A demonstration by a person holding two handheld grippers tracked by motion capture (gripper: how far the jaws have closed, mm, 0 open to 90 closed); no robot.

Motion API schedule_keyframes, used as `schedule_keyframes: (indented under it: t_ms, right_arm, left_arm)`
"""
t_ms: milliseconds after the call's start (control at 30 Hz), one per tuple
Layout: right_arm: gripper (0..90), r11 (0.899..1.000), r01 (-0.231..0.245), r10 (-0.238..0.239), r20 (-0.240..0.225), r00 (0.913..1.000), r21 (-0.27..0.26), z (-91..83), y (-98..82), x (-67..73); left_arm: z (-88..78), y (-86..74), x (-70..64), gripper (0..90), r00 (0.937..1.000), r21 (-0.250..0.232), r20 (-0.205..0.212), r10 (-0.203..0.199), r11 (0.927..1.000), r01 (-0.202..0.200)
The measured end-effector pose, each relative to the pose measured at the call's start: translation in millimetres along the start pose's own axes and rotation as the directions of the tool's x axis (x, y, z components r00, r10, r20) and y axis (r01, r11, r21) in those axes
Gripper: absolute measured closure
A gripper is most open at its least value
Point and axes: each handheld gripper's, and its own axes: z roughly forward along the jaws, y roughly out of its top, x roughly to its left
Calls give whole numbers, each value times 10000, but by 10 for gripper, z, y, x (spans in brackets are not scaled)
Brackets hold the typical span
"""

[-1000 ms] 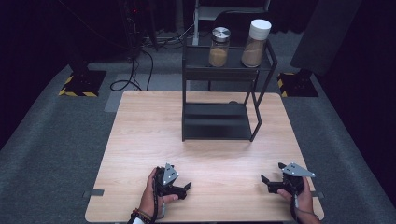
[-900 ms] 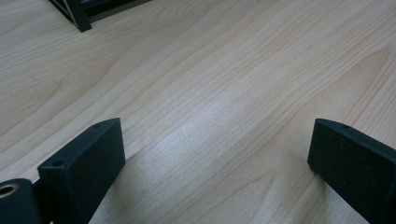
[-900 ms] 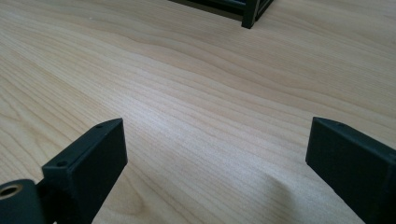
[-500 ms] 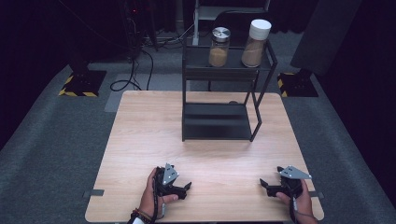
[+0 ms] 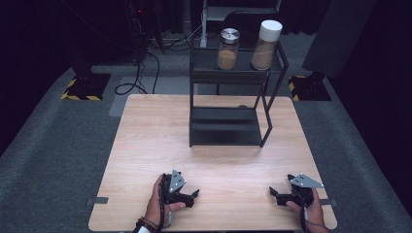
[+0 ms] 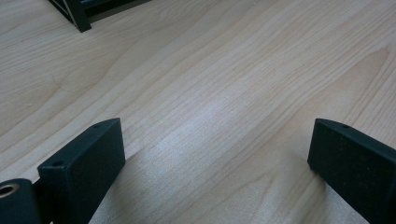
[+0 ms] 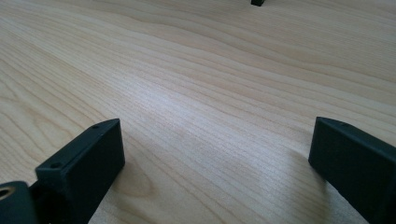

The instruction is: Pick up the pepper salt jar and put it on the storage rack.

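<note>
**Both grippers at rest on the counter, nothing taken up yet**

- Left gripper: lies low on the wooden counter near its front edge, held in the person's left hand. Its fingers are spread wide and released, with bare wood between them in the left gripper view.
- Right gripper: low on the counter at the front right, in the right hand. Its fingers are likewise spread apart and grasp nothing.
- Black metal shelf rack: stands on the far half of the counter, well ahead of both sets of fingers; one of its feet shows beyond the left fingers.
- Glass jar with metal lid: upright on the rack's top shelf, part filled with a brown granular content.
- Taller jar with white lid: upright just beside the glass jar, on the same shelf, holding a similar brown fill.

Step in hand, as judged: the starting stance, before any reach. The jars are the likeliest things to be handled, being the only loose items. The next move would call for lifting a gripper off the counter, carrying it forward and up to top-shelf level, and bringing the open fingers around a jar's body from the front, clear of the neighbouring jar and the rack's rail.
</note>
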Motion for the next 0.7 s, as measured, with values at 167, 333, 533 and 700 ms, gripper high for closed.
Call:
schedule_keyframes:
  t_ms: [167,333,533,700]
  right_arm:
    - [26,10000,-6,6,11,10000,-82,0,-23,-2]
    - [25,10000,-6,7,11,10000,-86,0,-24,-1]
    - [25,10000,-1,1,18,10000,-89,0,-25,0]
    - [25,10000,-2,2,17,10000,-90,0,-25,0]
  left_arm:
    - [0,0,0,38,10000,2,1,-3,10000,3]
    - [0,0,0,38,10000,1,2,-3,10000,3]
    - [0,0,0,38,10000,1,4,-5,10000,5]
    - [0,-1,0,38,10000,-1,4,-3,10000,3]
